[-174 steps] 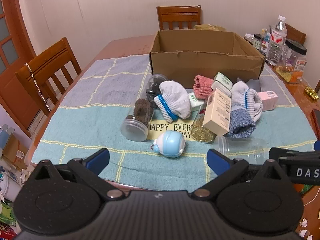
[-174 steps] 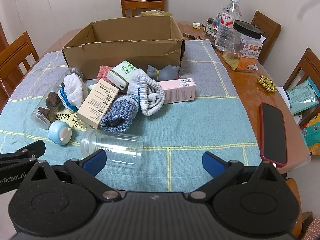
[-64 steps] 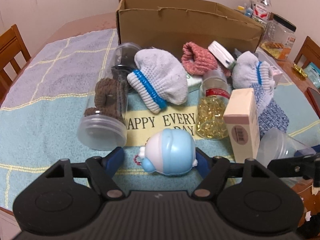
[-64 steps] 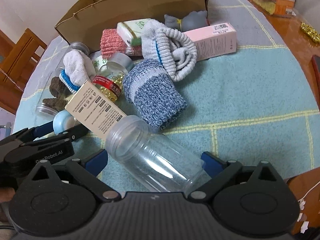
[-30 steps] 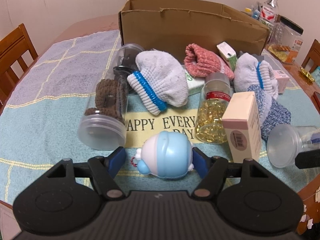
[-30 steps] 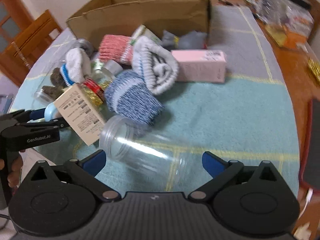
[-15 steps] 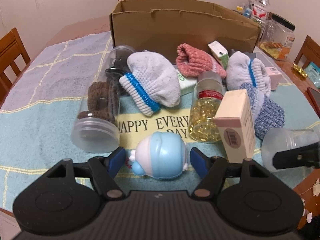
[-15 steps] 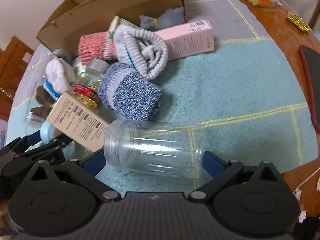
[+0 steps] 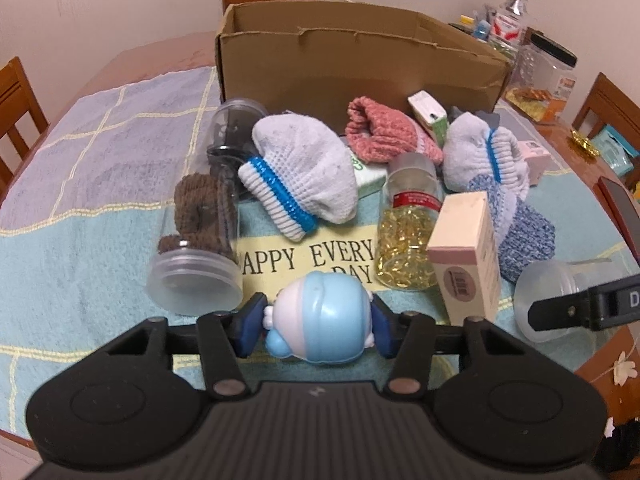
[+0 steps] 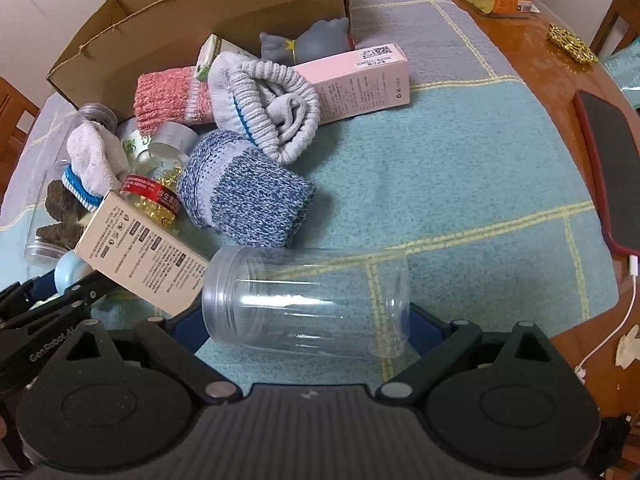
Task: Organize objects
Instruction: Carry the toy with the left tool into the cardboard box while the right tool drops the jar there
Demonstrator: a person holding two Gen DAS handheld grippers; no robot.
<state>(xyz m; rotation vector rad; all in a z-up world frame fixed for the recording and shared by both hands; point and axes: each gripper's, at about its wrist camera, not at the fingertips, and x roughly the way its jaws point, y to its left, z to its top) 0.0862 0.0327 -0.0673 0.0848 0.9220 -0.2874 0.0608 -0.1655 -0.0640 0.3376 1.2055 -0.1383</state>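
The left gripper (image 9: 318,316) has just closed its jaws on the blue-and-white toy (image 9: 320,322), at 6 o'clock of the sock pile. The right gripper (image 10: 306,316) has been closing lengthwise around the empty clear jar (image 10: 306,304); pad contact is hidden, perhaps touching. The cardboard box (image 9: 360,64) stands at 12 o'clock.

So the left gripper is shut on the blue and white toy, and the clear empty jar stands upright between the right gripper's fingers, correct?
Not quite: the clear empty jar lies on its side, as the right wrist view shows. The left gripper is indeed shut on the blue and white toy.
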